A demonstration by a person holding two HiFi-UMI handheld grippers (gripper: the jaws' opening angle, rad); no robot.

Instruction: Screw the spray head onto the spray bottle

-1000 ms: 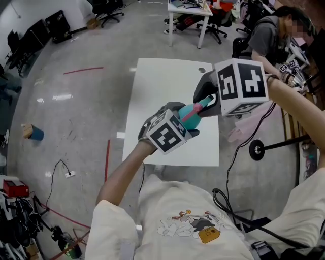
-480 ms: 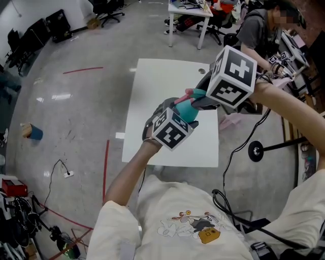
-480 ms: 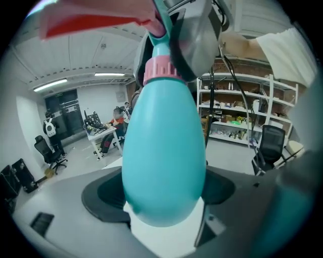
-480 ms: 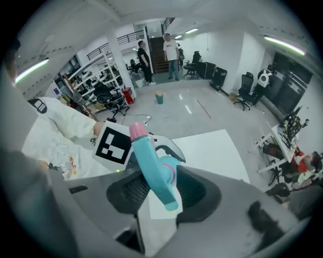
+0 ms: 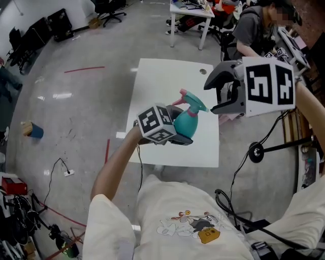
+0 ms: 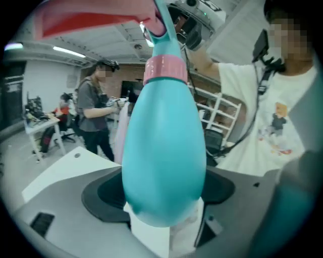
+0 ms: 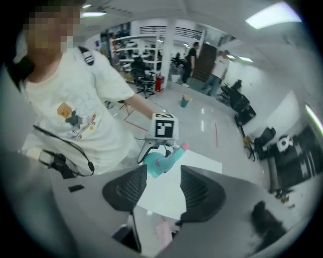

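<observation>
Smooth glossy plastic spray bottle (image 6: 164, 151); matt white table (image 5: 162, 86).

We count one spray bottle (image 5: 187, 124), and it carries one spray head (image 5: 190, 100). There are two grippers: the left gripper (image 5: 184, 133) and the right gripper (image 5: 218, 95). In the head view we see two white tables, the near table (image 5: 162, 81) and the far table (image 5: 188, 10). We also see one seated person (image 5: 251, 33) and one small blue object (image 5: 34, 133) on the floor.
</observation>
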